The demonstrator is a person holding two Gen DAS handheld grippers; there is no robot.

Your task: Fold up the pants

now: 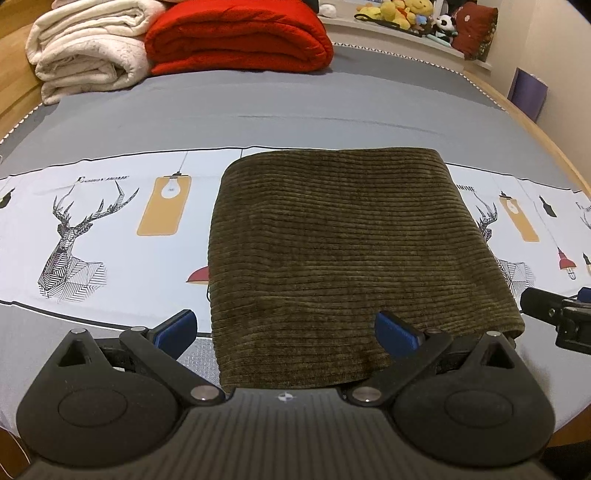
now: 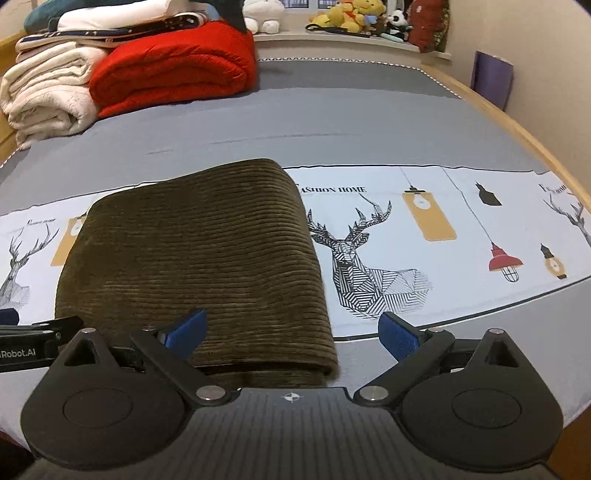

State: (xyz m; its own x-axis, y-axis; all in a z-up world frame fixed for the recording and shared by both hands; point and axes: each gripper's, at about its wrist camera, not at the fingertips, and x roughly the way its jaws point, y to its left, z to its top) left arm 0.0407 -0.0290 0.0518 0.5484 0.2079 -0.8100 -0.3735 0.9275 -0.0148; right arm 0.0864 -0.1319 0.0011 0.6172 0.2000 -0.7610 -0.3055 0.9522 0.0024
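The olive-brown corduroy pants (image 1: 343,251) lie folded into a compact rectangle on the bed; they also show in the right wrist view (image 2: 199,258). My left gripper (image 1: 286,328) is open and empty at the near left edge of the pants, one blue pad off the cloth, the other over it. My right gripper (image 2: 293,332) is open and empty at the near right corner of the pants. The right gripper's side shows at the right edge of the left wrist view (image 1: 561,317).
The bed has a grey sheet (image 1: 295,103) with a white printed band of deer and lamps (image 2: 424,229). A folded red blanket (image 1: 236,37) and cream blanket (image 1: 85,48) lie at the far left. Plush toys (image 1: 406,13) sit on the far ledge. A wooden frame (image 2: 517,125) edges the right.
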